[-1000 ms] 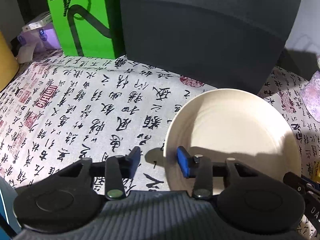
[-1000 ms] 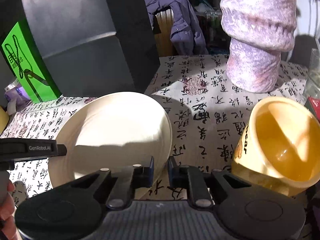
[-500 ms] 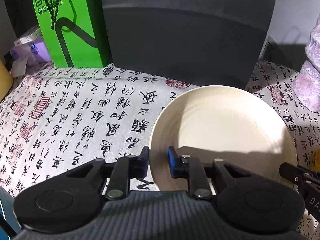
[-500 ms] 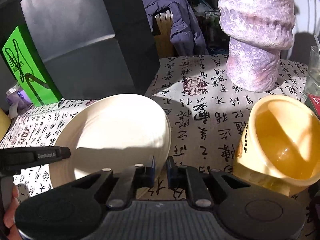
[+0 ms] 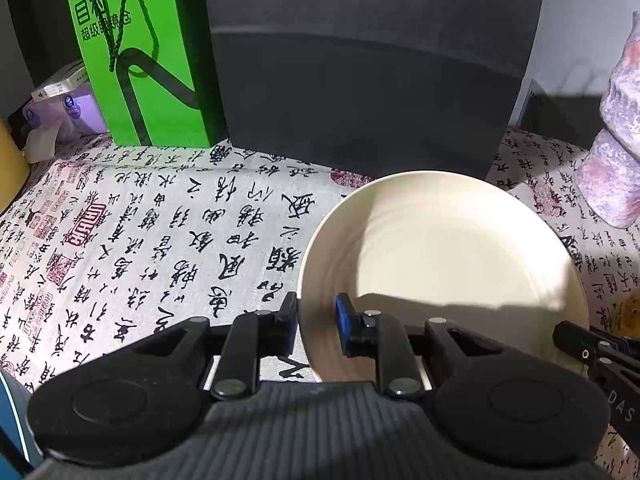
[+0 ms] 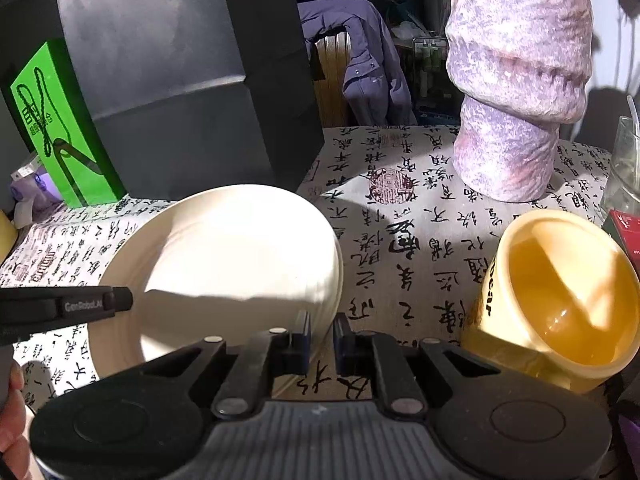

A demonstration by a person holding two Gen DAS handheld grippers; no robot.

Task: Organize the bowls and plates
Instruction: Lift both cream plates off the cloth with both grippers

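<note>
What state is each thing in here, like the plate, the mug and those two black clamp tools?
Cream plate: tilted, held at two edges of its rim.
Left gripper: shut on the plate's left rim.
Right gripper: shut on the plate's right rim.
Yellow mug: tipped over, mouth toward the camera, no liquid visible inside.
Green bag: upright against the dark box.
Glass: upright at the right edge; contents unclear.
</note>
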